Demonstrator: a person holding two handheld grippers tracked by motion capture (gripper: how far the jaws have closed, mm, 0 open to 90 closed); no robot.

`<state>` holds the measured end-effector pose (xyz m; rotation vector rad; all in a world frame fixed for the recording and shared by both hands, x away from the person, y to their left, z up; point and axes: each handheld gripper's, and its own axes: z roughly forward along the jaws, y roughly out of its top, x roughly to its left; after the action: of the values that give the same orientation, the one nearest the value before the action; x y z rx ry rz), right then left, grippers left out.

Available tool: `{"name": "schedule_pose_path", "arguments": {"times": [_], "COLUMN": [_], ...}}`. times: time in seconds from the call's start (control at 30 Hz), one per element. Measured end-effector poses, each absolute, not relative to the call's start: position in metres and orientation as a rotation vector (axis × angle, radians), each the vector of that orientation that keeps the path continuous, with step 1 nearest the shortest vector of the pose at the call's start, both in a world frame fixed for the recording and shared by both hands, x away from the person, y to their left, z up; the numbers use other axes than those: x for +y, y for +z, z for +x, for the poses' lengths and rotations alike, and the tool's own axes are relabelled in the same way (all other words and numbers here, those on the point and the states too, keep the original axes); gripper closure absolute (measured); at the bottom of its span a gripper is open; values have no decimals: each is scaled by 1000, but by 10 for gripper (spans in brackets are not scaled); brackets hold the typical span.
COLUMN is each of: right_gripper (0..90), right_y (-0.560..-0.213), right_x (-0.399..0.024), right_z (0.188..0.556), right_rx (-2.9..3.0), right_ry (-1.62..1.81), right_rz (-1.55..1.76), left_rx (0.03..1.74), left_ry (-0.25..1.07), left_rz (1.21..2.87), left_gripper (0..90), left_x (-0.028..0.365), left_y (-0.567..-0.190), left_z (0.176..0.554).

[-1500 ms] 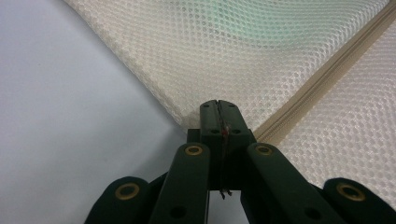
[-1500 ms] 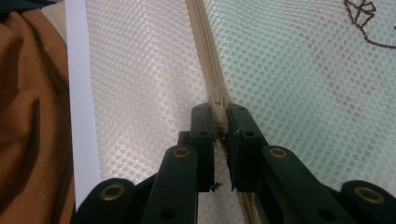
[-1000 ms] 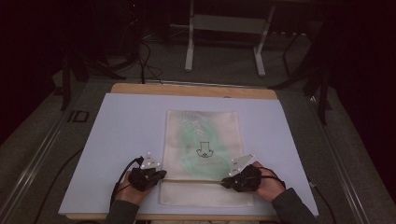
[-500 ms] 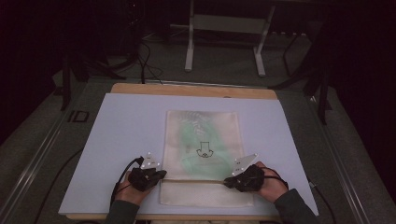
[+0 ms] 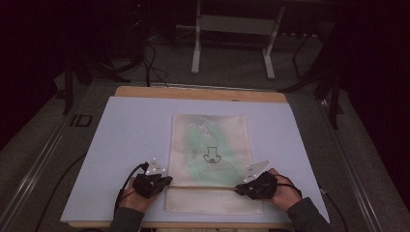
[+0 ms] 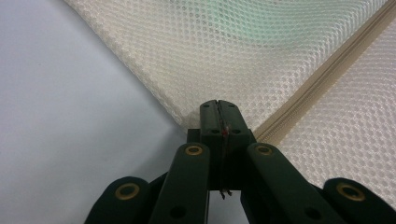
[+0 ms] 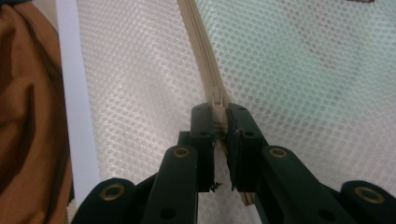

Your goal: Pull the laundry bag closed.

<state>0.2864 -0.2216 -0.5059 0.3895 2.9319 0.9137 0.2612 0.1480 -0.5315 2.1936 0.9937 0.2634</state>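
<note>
The left gripper [image 5: 167,180] was clamped on the mesh bag [image 5: 209,145] at its zipper's [image 6: 322,79] end, the right gripper [image 5: 238,189] pinching the zipper pull [image 7: 219,109]. Unzipping seemed in hand. Next, the right would likely draw the pull toward the left, which anchors.

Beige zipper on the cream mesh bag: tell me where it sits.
In the high view, the beige zipper runs across the near end of the cream mesh bag, between the left gripper and right gripper.

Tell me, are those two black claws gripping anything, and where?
Both grip the mesh bag: left gripper pinches its side edge by the zipper's end; right gripper clamps the zipper pull.
</note>
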Motion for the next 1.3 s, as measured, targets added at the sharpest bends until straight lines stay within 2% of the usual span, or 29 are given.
{"name": "schedule_pose_path", "arguments": {"times": [1.3], "right_gripper": [824], "right_y": [-504], "right_x": [-255], "right_z": [284], "right_rx": [2894], "right_ry": [971], "right_rz": [486], "left_rx": [992], "left_ry": [267], "left_rz": [2201], "left_gripper": [894], "left_x": [147], "left_y": [-531], "left_z": [261]}}
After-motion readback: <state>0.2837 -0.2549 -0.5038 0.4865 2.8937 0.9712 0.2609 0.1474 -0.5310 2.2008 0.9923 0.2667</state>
